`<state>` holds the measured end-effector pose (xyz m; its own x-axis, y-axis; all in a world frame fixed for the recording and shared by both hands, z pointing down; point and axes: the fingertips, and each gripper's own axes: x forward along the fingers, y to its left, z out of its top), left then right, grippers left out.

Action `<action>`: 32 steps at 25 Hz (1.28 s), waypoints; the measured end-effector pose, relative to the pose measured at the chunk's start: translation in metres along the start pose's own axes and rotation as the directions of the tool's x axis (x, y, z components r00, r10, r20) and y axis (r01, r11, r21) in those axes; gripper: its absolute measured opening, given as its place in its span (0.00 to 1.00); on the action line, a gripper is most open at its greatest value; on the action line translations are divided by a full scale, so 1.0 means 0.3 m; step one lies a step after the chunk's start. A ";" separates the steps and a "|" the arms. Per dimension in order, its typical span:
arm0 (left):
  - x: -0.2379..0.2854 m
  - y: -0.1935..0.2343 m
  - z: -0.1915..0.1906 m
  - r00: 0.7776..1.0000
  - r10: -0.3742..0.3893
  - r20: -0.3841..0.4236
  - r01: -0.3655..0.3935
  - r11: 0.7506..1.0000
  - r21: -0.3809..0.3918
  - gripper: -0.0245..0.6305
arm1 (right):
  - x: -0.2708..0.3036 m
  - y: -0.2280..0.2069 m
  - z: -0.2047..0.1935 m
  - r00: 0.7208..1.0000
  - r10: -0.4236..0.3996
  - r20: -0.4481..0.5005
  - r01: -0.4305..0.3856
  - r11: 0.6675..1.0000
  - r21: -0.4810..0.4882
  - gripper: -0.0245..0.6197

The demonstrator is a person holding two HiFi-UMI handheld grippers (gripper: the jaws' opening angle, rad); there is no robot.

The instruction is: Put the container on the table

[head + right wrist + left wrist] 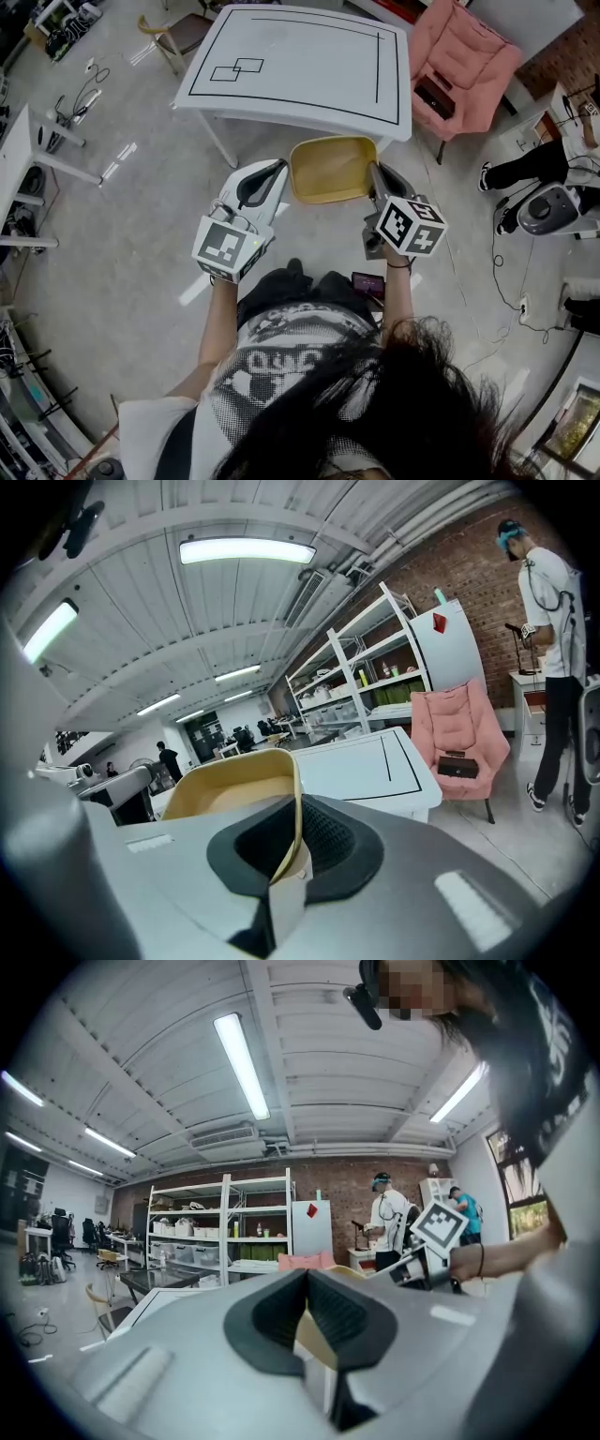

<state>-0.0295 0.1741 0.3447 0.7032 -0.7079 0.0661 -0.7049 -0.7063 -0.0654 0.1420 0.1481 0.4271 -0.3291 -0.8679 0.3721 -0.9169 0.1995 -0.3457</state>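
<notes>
The container (333,169), a tan open-topped tub, was carried in the air between the two claws in front of the person. In the head view it sat at the near edge of the white worktop (300,56) and was not set down on it.

The left claw (281,169) met the container's left wall. In the left gripper view, its dark ribbed pads were closed on a tan wall section (314,1340). The right claw (375,171) met the right wall. In the right gripper view, the right claw (296,808) was clamped on the container (234,794), with the thin rim running between both pads.

The worktop (356,761) lay beyond the container and carried a black rectangular outline. Two small overlapping squares were marked near one corner. A pink chair (464,61) stood just beside the worktop on the grey floor (122,234).
</notes>
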 end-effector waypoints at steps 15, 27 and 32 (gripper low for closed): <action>-0.006 0.117 -0.063 1.000 0.000 -0.015 0.000 0.999 -0.033 0.04 | 0.120 0.036 -0.023 0.999 -0.004 -0.047 0.004 1.000 0.001 0.07; 0.318 0.385 -0.113 0.996 0.073 -0.050 -0.075 0.996 -0.045 0.04 | 0.519 -0.136 0.121 0.995 0.043 -0.091 -0.043 0.999 0.010 0.07; 0.541 0.501 -0.095 0.994 0.094 -0.060 -0.097 0.994 -0.047 0.04 | 0.705 -0.241 0.247 0.992 0.070 -0.107 -0.070 0.998 0.002 0.07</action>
<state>-0.0240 -0.0469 0.3739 0.6268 -0.7700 0.1195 -0.7735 -0.6334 -0.0245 0.1554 -0.0835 0.4671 -0.4145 -0.7982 0.4370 -0.8911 0.2587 -0.3727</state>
